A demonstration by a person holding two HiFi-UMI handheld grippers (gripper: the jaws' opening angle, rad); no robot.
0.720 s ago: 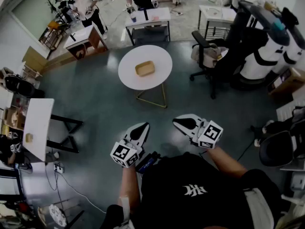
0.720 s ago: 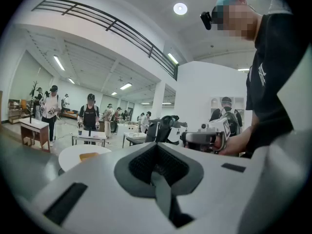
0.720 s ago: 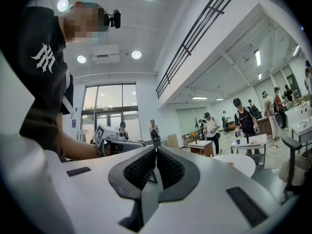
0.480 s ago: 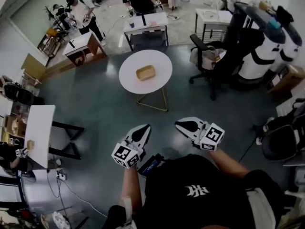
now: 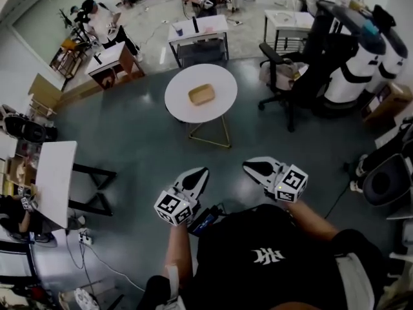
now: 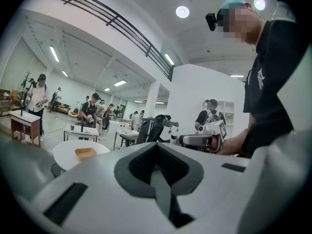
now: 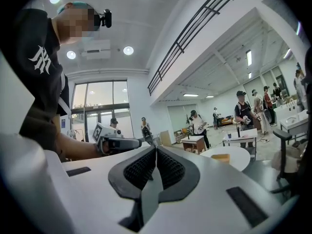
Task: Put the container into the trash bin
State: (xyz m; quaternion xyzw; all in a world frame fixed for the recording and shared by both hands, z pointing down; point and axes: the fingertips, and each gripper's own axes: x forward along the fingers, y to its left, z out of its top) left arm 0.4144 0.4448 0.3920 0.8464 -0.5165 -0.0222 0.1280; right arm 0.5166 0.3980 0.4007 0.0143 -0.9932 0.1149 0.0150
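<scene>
A shallow tan container lies on a round white table some way ahead of me on the grey floor. It also shows as a small tan box on the table in the left gripper view, and as a tan box at the right in the right gripper view. My left gripper and right gripper are held level near my body, far short of the table. Both are shut with nothing between their jaws. No trash bin is recognisable in any view.
Black office chairs and white robot bodies stand to the right of the round table. White desks with people lie beyond it. A long white table is at my left. Another chair is at the far right.
The round table and container have shifted slightly right and a little nearer in the head view as I move forward. Both grippers stay shut and keep their pose.
</scene>
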